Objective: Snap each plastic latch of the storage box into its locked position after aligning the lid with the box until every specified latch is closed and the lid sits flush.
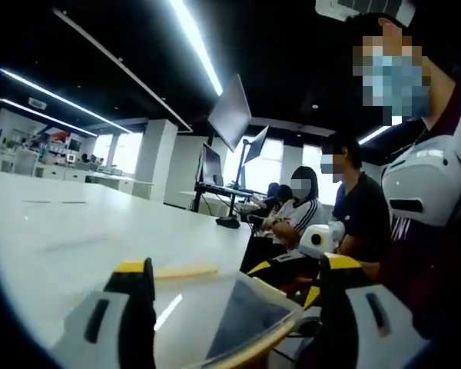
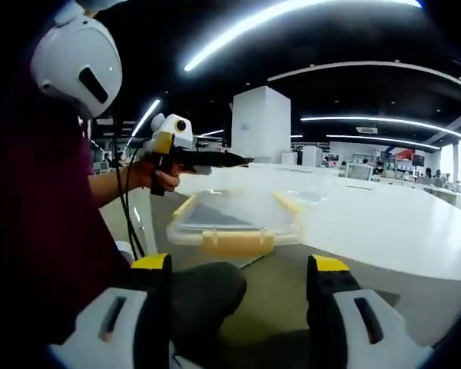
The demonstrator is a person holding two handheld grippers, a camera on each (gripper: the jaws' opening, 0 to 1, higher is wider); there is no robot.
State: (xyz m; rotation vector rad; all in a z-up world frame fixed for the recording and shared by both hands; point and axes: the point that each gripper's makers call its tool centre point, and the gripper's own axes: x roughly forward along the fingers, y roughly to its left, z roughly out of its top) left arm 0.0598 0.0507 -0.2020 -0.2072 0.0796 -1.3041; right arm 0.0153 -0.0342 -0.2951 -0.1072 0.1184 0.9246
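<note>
Storage box point(image 2: 232, 219), clear plastic with a lid point(image 2: 238, 209) on top, lies on the corner of the white table point(image 2: 384, 223), overhanging the edge toward the person. A yellow latch point(image 2: 237, 241) faces the right gripper view; side latches point(image 2: 287, 202) run along the box's long edges, whether snapped down I cannot tell.

Left hand-held gripper point(image 2: 215, 160) reaches out above the box's far-left side, gripped by a hand point(image 2: 160, 177). In its own view its jaws point(image 1: 238, 307) are spread, nothing between them, the box corner point(image 1: 246, 319) just beyond, likely lining up for a latch.

Right hand-held gripper point(image 2: 238, 307) hangs back, well short of the box, jaws spread, empty.

Beyond the box, seated people point(image 1: 303, 211) and monitors point(image 1: 230, 115).
</note>
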